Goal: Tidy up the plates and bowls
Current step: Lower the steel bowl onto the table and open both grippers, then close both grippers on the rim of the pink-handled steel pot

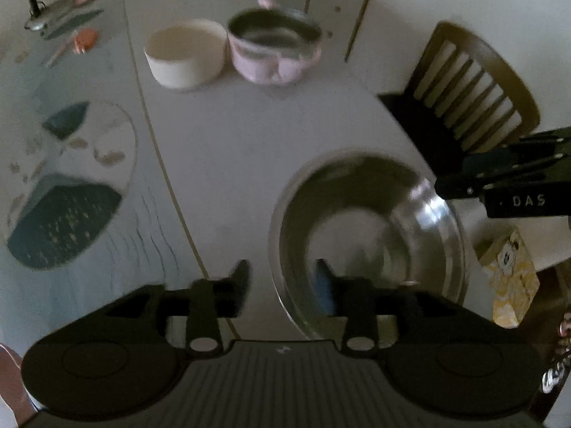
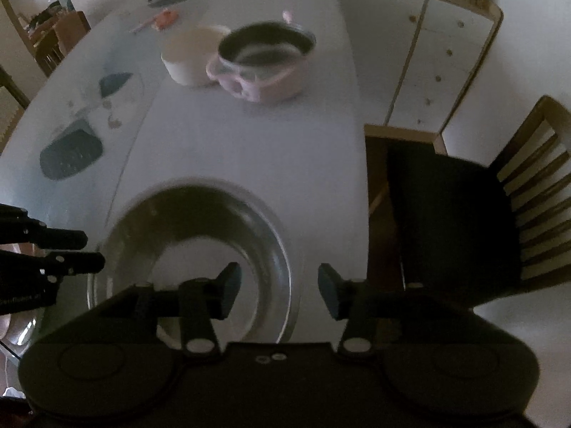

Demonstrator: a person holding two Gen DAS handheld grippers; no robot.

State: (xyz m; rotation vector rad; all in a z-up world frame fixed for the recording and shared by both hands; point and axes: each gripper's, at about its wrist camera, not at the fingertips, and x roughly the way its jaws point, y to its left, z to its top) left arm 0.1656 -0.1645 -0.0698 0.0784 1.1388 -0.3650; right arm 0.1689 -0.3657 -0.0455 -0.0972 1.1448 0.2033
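On the pale table (image 1: pixel 221 164), reading from left to right, we find a round cream-white bowl (image 1: pixel 185 57) at the far side, with a pink bowl with a dark metal lining (image 1: pixel 274 48) just beside it on its right; whether the two touch we cannot tell. Nearer to us, toward the right edge, rests a wide, shallow stainless-steel bowl (image 1: pixel 367 235), standing alone and unstacked. Our left gripper (image 1: pixel 282 285) straddles the near-left rim of this bowl, jaws parted and pressing nothing. Our right gripper (image 2: pixel 278 290) straddles the near-right rim in the same way, also parted and empty. We judge the steel bowl to be set down and released. The three vessels remain well apart, so nesting or grouping them is left to do. No plates are visible.
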